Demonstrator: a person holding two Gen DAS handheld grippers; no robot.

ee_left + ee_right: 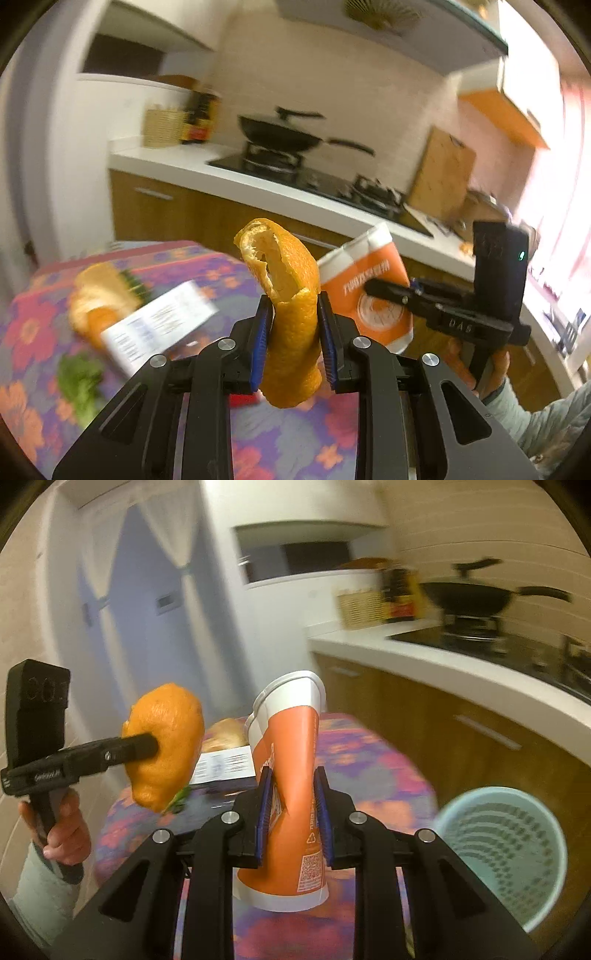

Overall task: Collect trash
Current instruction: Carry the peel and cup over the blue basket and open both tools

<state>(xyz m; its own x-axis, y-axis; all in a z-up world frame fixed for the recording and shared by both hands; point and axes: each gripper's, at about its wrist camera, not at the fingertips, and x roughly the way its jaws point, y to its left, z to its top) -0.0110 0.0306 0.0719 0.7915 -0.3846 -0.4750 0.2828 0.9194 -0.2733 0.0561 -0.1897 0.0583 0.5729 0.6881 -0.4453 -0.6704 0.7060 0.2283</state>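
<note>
A: What lay around the two grippers?
B: A table under a floral cloth of purple, pink and orange (207, 266) sat below them. On it lay more orange peel (94, 299), some green leaves (79, 384) and a white printed box (159, 325), its text too blurred to read. Behind ran a white kitchen counter with wooden cabinet fronts (177, 166), a black wok on a gas hob (280, 136), a woven basket (162, 127), a dark bottle (201, 118) and a wooden chopping board leaning on the wall (441, 173).

A: And the trash itself?
B: The left gripper (293, 332) was clamped narrow on a curled strip of orange peel (291, 295), held up off the table. The right gripper (291, 812) pinched a crumpled orange-and-white paper cup (291, 746) at its waist, also in the air.

A: Anything between them and the bin?
B: A pale blue perforated plastic waste basket (502, 853) stood on the floor beside the table, to the right in the right wrist view, near the cabinets. Nothing lay between the cup and its rim.

A: Any writing?
B: The cup carried a QR code, a recycling triangle and small print, none legible. The right gripper's body read "DAS" in the left wrist view
</note>
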